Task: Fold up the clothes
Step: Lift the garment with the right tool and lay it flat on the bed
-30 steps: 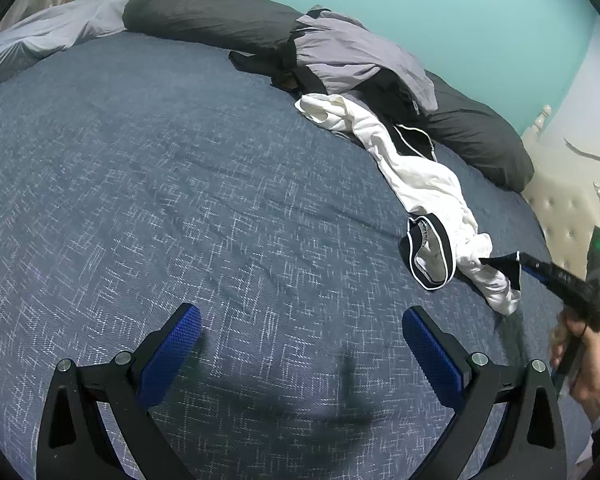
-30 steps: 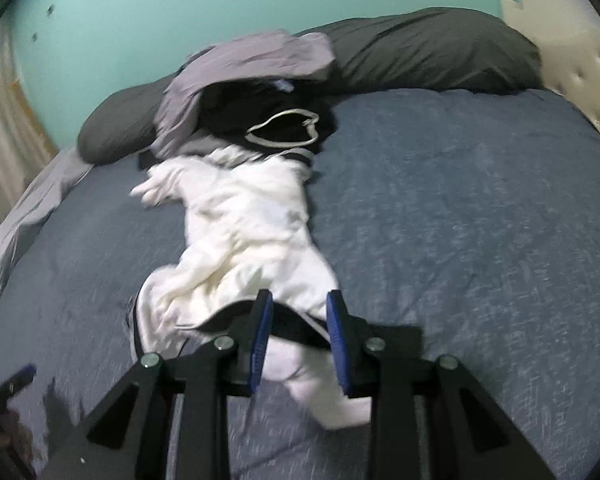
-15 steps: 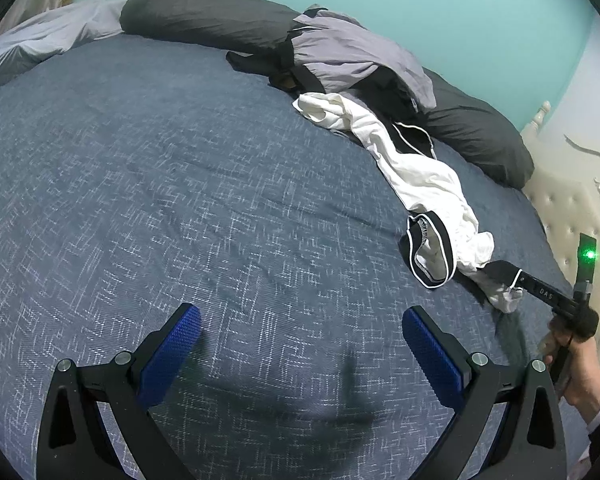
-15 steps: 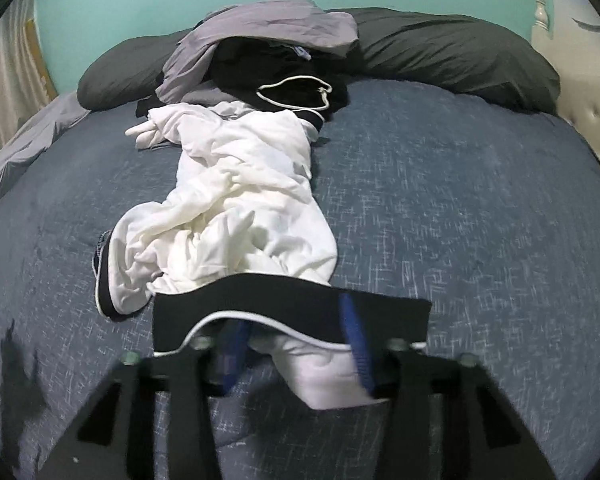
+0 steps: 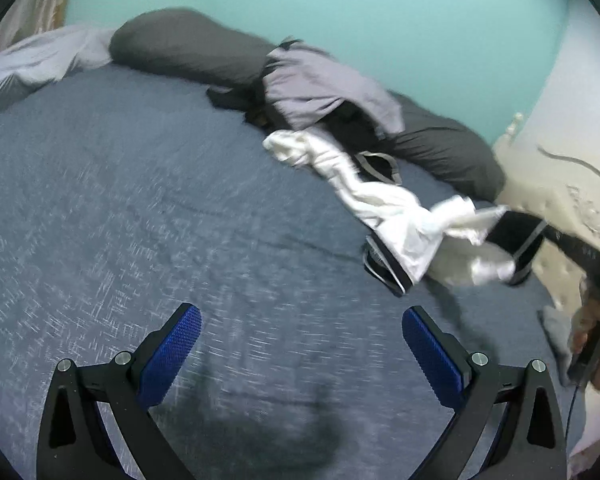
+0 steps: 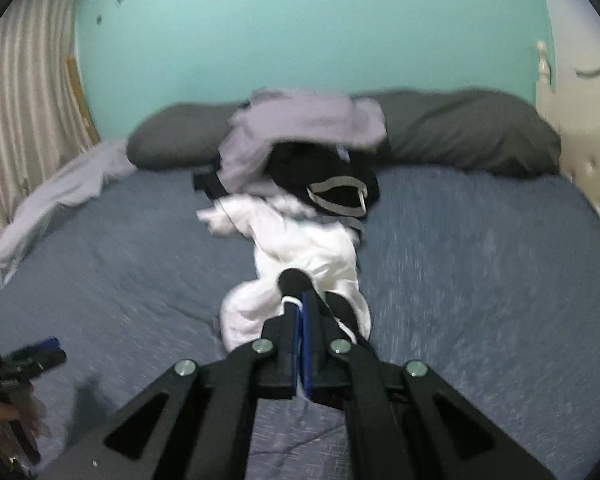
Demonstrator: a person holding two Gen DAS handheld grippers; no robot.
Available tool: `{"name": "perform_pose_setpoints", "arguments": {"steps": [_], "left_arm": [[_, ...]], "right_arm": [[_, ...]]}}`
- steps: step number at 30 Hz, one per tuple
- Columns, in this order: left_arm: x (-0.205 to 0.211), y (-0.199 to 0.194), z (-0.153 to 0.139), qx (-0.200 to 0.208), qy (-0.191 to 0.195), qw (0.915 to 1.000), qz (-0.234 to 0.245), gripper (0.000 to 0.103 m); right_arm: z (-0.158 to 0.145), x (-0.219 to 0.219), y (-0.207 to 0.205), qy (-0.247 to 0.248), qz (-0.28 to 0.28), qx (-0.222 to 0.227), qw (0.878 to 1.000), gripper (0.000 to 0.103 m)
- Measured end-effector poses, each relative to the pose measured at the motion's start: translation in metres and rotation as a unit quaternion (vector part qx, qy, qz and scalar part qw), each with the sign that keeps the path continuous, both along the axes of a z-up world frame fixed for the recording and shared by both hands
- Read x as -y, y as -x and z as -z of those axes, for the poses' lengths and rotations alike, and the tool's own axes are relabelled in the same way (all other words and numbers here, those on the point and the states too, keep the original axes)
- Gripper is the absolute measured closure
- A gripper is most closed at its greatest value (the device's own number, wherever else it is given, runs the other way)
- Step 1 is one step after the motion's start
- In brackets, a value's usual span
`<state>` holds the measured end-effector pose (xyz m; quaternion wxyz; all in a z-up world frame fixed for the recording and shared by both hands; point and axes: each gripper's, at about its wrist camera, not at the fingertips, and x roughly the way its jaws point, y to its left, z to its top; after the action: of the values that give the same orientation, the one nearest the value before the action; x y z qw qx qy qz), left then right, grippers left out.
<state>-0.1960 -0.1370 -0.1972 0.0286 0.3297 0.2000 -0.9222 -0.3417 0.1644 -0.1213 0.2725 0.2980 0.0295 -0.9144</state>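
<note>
A white garment with black trim (image 6: 300, 256) lies stretched along the blue bed (image 6: 480, 280), its far end at the clothes pile. My right gripper (image 6: 300, 312) is shut on its black waistband and holds that end up off the bed. In the left wrist view the same white garment (image 5: 400, 216) hangs from the right gripper (image 5: 546, 230) at the right. My left gripper (image 5: 304, 340) is open over bare bedcover, with nothing between its blue pads (image 5: 180, 344). It also shows at the left edge of the right wrist view as the left gripper (image 6: 40, 354).
A grey garment (image 6: 300, 124) and a black one with a white-edged collar (image 6: 332, 184) are heaped against dark grey pillows (image 6: 460, 128). A pale sheet (image 5: 32, 60) lies at the far left. A tufted cream headboard (image 5: 572, 216) bounds the right side. A person's hand (image 5: 592, 320) holds the right gripper.
The right gripper shut on the black waistband and lifted the garment's near end off the bed. The left gripper also rose and stayed open.
</note>
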Motion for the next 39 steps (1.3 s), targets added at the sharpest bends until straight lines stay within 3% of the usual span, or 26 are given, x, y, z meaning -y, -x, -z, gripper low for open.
{"name": "perform_pose_setpoints", "arguments": {"steps": [4,12,20,23,26,29,39], "left_arm": [[-0.011,-0.019,-0.048,-0.017,0.033,0.9992,0.015,0.000],[-0.011,-0.068,-0.150,-0.064,0.050,0.9967,0.010,0.000],[-0.026,-0.116,-0.209,-0.087,0.065,0.9939,0.022,0.000],[-0.031,-0.133,-0.223,-0.093,0.070,0.9928,0.028,0.000],[-0.034,-0.142,-0.228,-0.091,0.072,0.9927,0.032,0.000],[-0.035,-0.147,-0.220,-0.081,0.072,0.9935,0.034,0.000],[-0.037,-0.128,-0.129,-0.017,0.048,0.9976,0.047,0.000]], "right_arm": [[-0.063,-0.008,-0.025,0.016,-0.005,-0.036,0.999,0.102],[-0.194,-0.017,-0.080,0.025,-0.026,-0.113,0.993,0.102],[-0.304,-0.015,-0.144,0.033,-0.052,-0.170,0.983,0.102],[-0.324,-0.011,-0.163,0.031,-0.064,-0.169,0.983,0.102],[-0.322,-0.003,-0.174,0.021,-0.082,-0.147,0.986,0.102],[-0.298,0.012,-0.179,-0.003,-0.106,-0.102,0.989,0.102],[-0.130,0.069,-0.170,-0.051,-0.161,0.043,0.985,0.102]]}}
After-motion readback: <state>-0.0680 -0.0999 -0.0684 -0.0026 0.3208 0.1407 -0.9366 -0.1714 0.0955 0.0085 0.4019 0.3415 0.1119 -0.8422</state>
